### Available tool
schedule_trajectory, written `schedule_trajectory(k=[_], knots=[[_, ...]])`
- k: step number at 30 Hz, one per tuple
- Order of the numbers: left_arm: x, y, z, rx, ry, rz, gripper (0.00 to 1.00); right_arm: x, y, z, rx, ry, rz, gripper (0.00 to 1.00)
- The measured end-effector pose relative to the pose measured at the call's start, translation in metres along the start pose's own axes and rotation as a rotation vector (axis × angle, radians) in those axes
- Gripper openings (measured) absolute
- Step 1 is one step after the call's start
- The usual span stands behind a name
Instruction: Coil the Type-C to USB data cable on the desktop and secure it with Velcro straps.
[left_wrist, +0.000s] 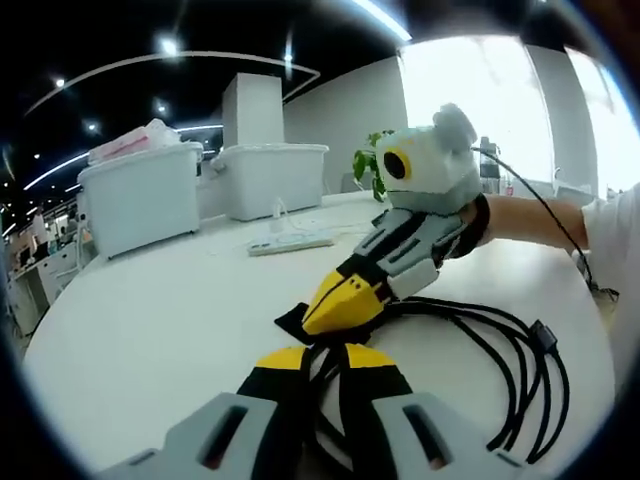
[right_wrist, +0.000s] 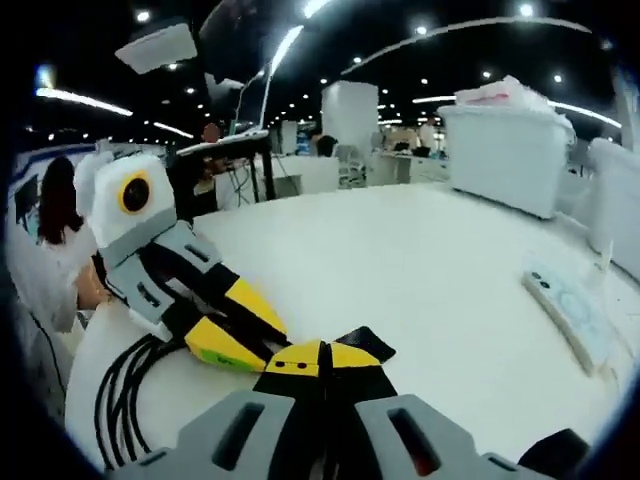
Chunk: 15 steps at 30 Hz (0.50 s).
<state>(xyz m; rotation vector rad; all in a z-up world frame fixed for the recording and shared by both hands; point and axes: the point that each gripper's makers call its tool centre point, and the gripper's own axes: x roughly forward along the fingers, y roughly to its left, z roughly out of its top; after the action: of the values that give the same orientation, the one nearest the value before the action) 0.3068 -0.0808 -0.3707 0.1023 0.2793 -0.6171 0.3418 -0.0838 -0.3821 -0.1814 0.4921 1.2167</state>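
Black cable (left_wrist: 520, 370) lies coiled on the white desk (left_wrist: 170, 320). Left gripper (left_wrist: 325, 358) fingers close on its loops; right gripper (right_wrist: 322, 352) fingers pinch a black strap (right_wrist: 368, 343) beside them.

Open-plan office, desk rows (right_wrist: 300, 170), ceiling spotlights (right_wrist: 527, 10), storage bins (left_wrist: 140, 195)

I see a black cable (left_wrist: 520, 365) coiled on my white table (left_wrist: 150, 330). Both my grippers are grey with black fingers tipped yellow, the left gripper (left_wrist: 322, 362) and the right gripper (right_wrist: 318, 358). A black strap (right_wrist: 366, 342) lies at the tips. The two bins (left_wrist: 140, 195) are pale grey-white, the power strip (left_wrist: 290, 243) white, the plant (left_wrist: 368, 165) green
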Motion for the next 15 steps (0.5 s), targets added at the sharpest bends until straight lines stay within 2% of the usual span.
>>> schedule_trajectory(k=[2, 4, 5, 6, 8, 9, 11, 12, 15], knots=[[-0.001, 0.002, 0.000, -0.013, -0.003, 0.000, 0.14, -0.001, -0.002, 0.001, -0.019, -0.020, -0.005, 0.01], [-0.001, 0.001, 0.000, -0.018, -0.004, -0.002, 0.14, -0.004, -0.004, 0.004, -0.105, -0.034, -0.024, 0.01], [-0.001, 0.001, 0.001, -0.013, -0.006, 0.001, 0.14, -0.008, -0.008, 0.009, -0.150, -0.055, -0.067, 0.01], [-0.002, 0.001, 0.001, -0.009, -0.007, 0.004, 0.14, -0.016, -0.006, 0.017, -0.198, -0.117, -0.072, 0.01], [-0.006, 0.007, 0.005, -0.040, -0.030, 0.027, 0.14, -0.029, 0.004, 0.028, -0.172, -0.236, -0.022, 0.02], [-0.008, 0.011, 0.010, -0.072, -0.065, 0.037, 0.14, -0.034, 0.013, 0.025, -0.202, -0.238, 0.020, 0.05], [-0.013, 0.022, 0.023, -0.128, -0.130, 0.070, 0.14, -0.037, 0.023, 0.015, -0.243, -0.213, 0.057, 0.20], [-0.016, 0.027, 0.029, -0.146, -0.158, 0.086, 0.14, -0.037, 0.029, 0.011, -0.255, -0.204, 0.075, 0.23], [-0.024, 0.039, 0.040, -0.170, -0.209, 0.118, 0.14, -0.026, 0.031, 0.002, -0.362, -0.157, 0.058, 0.23]])
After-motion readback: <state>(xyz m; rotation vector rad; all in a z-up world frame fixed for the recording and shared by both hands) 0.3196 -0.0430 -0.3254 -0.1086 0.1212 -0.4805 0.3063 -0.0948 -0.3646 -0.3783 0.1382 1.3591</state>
